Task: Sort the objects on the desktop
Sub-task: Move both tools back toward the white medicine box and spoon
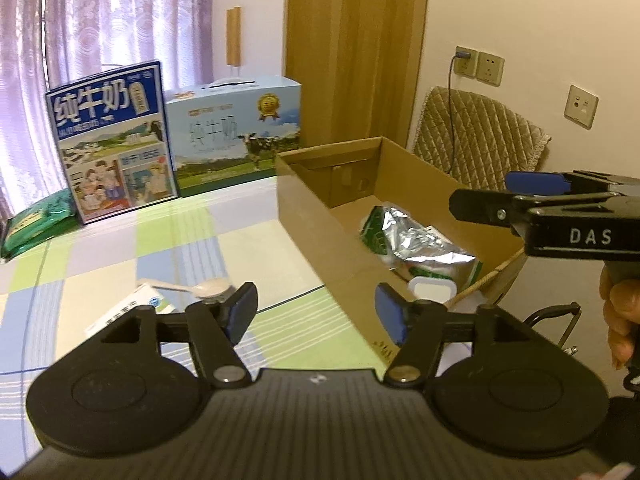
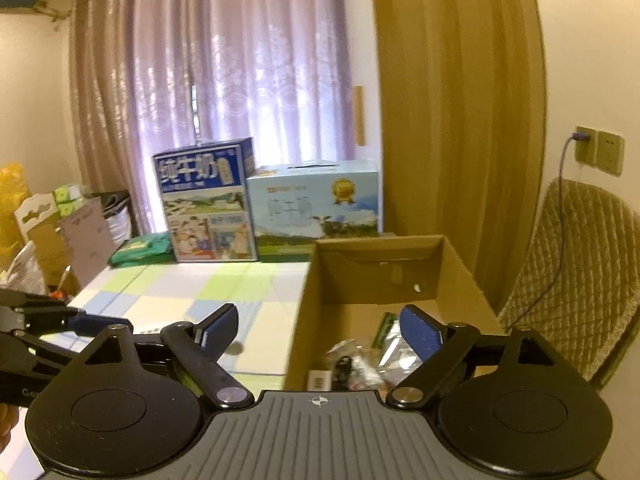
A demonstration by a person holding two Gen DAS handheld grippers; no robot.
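My left gripper [image 1: 316,314] is open and holds nothing, low over the checked tablecloth [image 1: 248,240] beside the near left wall of an open cardboard box [image 1: 320,240]. Inside the box lie a silver and green foil bag [image 1: 412,236] and a white lidded container [image 1: 432,290]. A pale spoon [image 1: 200,289] and a small white packet [image 1: 128,308] lie on the cloth left of the left finger. My right gripper [image 2: 320,330] is open and empty, hovering over the box [image 2: 304,312]; it also shows from the side as the right gripper [image 1: 480,194] above the box's right rim.
Two milk cartons [image 1: 116,140] [image 1: 236,136] stand at the table's back edge, with a green bag [image 1: 36,220] at the far left. A padded chair [image 1: 480,136] is behind the box. A hand [image 1: 620,312] holds the right gripper. Clutter [image 2: 40,232] sits left of the table.
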